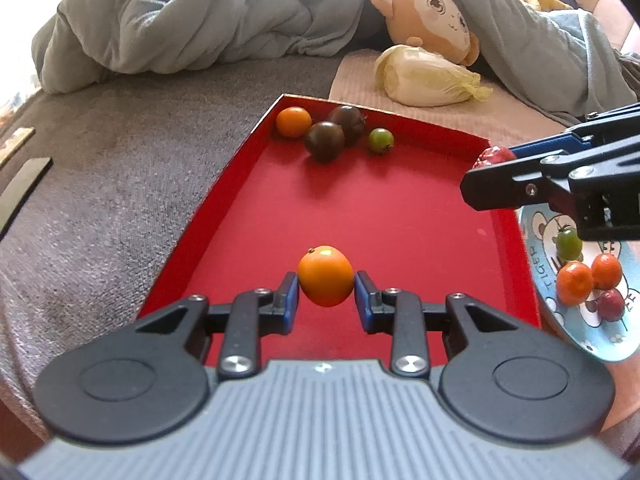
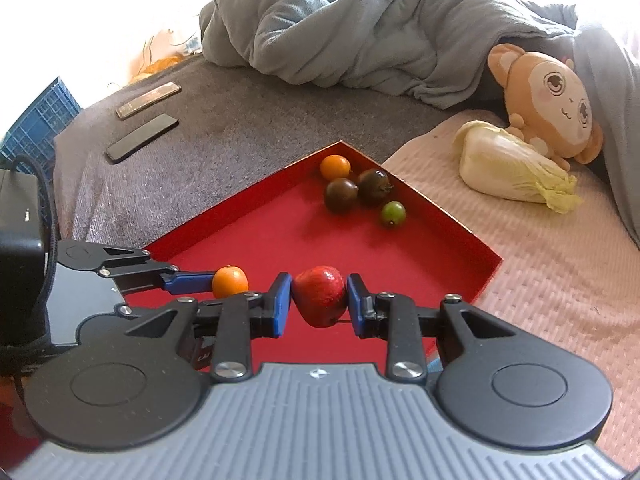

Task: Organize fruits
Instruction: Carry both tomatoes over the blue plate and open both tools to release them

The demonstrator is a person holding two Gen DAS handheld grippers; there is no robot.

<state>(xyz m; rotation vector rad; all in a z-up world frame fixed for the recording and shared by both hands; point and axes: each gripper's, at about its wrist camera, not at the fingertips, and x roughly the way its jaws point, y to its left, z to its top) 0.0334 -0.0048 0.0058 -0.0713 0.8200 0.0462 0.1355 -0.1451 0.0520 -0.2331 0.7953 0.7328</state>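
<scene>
Over the red tray [image 1: 248, 200]: both grippers poised.
Left gripper [image 1: 326, 284]: clamped on orange fruit [image 1: 325, 276], above the near end.
Right gripper [image 2: 319, 298]: clamped on red fruit [image 2: 320, 295], nearer the far-corner fruit cluster [image 2: 356, 188].

Bright daylight from the far side, blown-out glare along the upper corners, soft shadows under fruit in the red tray [image 2: 224, 216], fisheye bending and dark vignette at edges, slight softness throughout

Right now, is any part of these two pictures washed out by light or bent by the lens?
Right wrist view: upper corners blown white, glare on the grey blanket. Left wrist view: evenly lit, though the red tray edges bow and the rim blurs.
</scene>
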